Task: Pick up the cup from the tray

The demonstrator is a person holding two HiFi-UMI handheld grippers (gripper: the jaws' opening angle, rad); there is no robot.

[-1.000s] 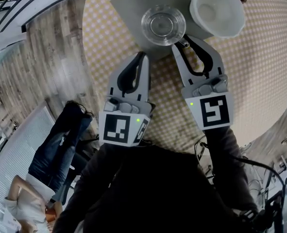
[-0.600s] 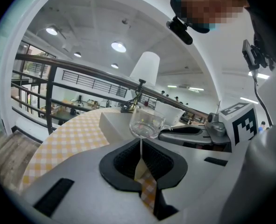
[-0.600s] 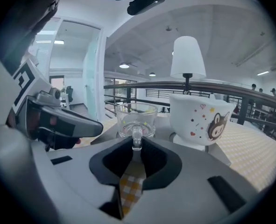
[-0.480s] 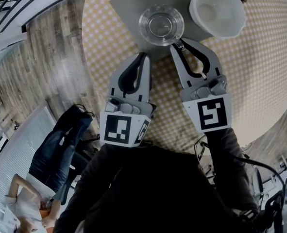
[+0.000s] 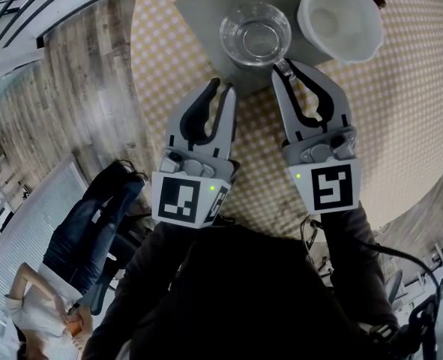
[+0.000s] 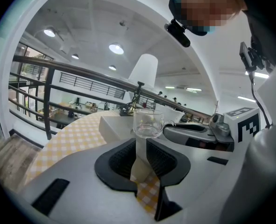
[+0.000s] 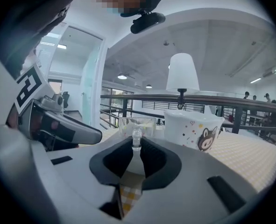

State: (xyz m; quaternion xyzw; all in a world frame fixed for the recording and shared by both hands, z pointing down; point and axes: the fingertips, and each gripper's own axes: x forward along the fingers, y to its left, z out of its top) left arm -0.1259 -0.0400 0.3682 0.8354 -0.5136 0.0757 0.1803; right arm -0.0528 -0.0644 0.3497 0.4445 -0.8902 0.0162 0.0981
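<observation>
A clear glass cup [image 5: 255, 34] with a side handle stands on the grey tray [image 5: 202, 6]. My right gripper [image 5: 283, 67] has just been closing and is now shut on the cup's handle, which shows pinched between its pads in the right gripper view [image 7: 136, 141]. The cup's bowl [image 7: 137, 124] stands just beyond the tips. My left gripper [image 5: 222, 88] sits at the tray's near edge, short of the cup [image 6: 148, 122]. Its jaws have just been opening a little, leaving a narrow gap [image 6: 141, 143] with nothing between them.
A white paper cup [image 5: 339, 19] with a cartoon print stands right of the glass, close to my right gripper. The round table has a yellow checked cloth [image 5: 401, 111], and its edge curves down the left. Wooden floor, a railing and a seated person lie beyond.
The right jaws have narrowed from wide open onto the cup's handle. The left jaws have parted slightly. Both hands have stayed almost where they were.
</observation>
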